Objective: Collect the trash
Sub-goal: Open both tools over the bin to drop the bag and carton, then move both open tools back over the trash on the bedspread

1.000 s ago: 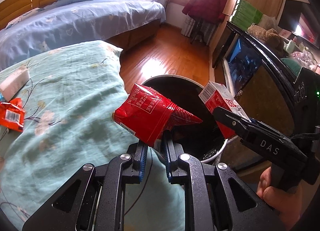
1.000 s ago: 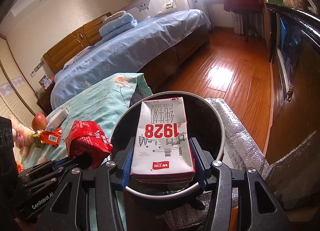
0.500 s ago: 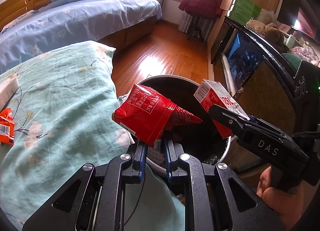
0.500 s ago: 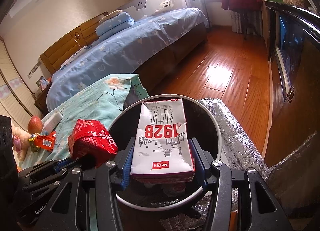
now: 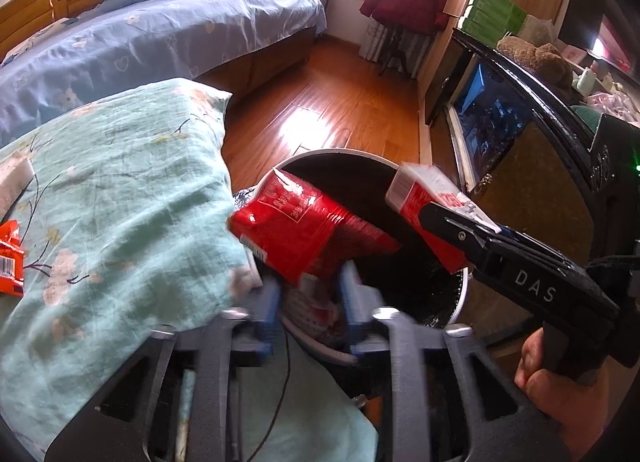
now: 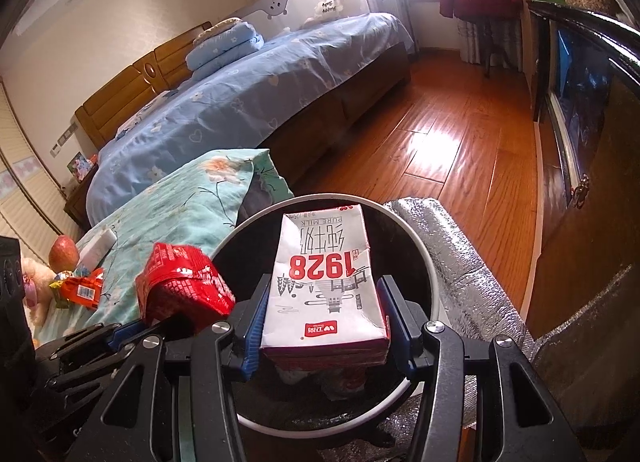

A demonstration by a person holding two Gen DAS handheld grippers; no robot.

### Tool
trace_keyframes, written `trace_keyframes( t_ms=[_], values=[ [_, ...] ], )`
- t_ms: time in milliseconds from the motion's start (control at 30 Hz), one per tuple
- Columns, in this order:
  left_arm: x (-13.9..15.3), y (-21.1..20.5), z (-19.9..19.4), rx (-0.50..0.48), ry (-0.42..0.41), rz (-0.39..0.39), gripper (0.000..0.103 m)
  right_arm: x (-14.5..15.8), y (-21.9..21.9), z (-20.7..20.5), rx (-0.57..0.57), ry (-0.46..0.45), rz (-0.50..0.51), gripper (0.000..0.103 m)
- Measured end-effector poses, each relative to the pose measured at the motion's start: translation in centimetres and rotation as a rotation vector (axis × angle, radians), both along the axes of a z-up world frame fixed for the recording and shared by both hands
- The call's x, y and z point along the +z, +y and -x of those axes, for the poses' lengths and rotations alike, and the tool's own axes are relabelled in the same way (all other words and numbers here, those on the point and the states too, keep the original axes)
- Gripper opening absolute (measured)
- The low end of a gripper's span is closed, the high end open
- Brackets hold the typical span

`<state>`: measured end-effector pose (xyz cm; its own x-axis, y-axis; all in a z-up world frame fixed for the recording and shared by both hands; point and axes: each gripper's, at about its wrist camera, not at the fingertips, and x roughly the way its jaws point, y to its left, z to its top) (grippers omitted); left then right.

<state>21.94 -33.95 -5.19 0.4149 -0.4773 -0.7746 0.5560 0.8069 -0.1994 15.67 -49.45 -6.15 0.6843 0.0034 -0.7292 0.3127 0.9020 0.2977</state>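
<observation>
left gripper (image 5: 310, 294): jaws opening, blue pads blurred and standing apart. red snack bag (image 5: 296, 228) lies between and above the pads, tilted, its far end over the mouth of the trash bin (image 5: 460, 302). the pads no longer appear to press on the bag; whether it touches one pad cannot be told through the blur. in the right wrist view the same bag (image 6: 182, 286) sits at the bin's left rim, above the left gripper's fingers (image 6: 124, 332).

right gripper (image 6: 324, 326): jaws about half open and opening slightly, blue pads on both flanks of a milk carton (image 6: 326, 286), white face printed "1928" and "pure milk", read upside down. the carton is held flat, directly over the bin's dark opening (image 6: 420, 250). from the left wrist view the carton (image 5: 428, 210) shows its red side, clamped by the black finger marked "das", with a hand (image 5: 560, 382) on the grip below.

bin: round, white rim, black liner, crumpled trash inside at the bottom. it stands on the wooden floor (image 6: 448, 142) just beside the teal flowered bedspread (image 5: 112, 202).

an orange wrapper (image 6: 80, 290) and an apple (image 6: 62, 252) lie on the bedspread, well apart from the bin
</observation>
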Motion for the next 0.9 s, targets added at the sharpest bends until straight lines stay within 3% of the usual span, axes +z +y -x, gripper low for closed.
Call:
trace_keyframes(
  t_ms=[33,67,400,900],
  values=[
    [0.1,0.3,0.1,0.01,-0.007,0.001,0.059,0.0,0.0,0.0,0.0,0.001,0.001,0.055],
    [0.3,0.7,0.2,0.02,-0.018,0.008,0.065,0.1,-0.1,0.0,-0.002,-0.002,0.0,0.056],
    [0.0,6.8,1.7,0.104,-0.012,0.04,0.065,1.0,1.8,0.8,0.016,-0.049,-0.041,0.081],
    [-0.5,18.8,2.9,0.335,0.002,0.081,0.067,1.1,9.8,0.7,0.163,-0.059,-0.075,0.089]
  ],
)
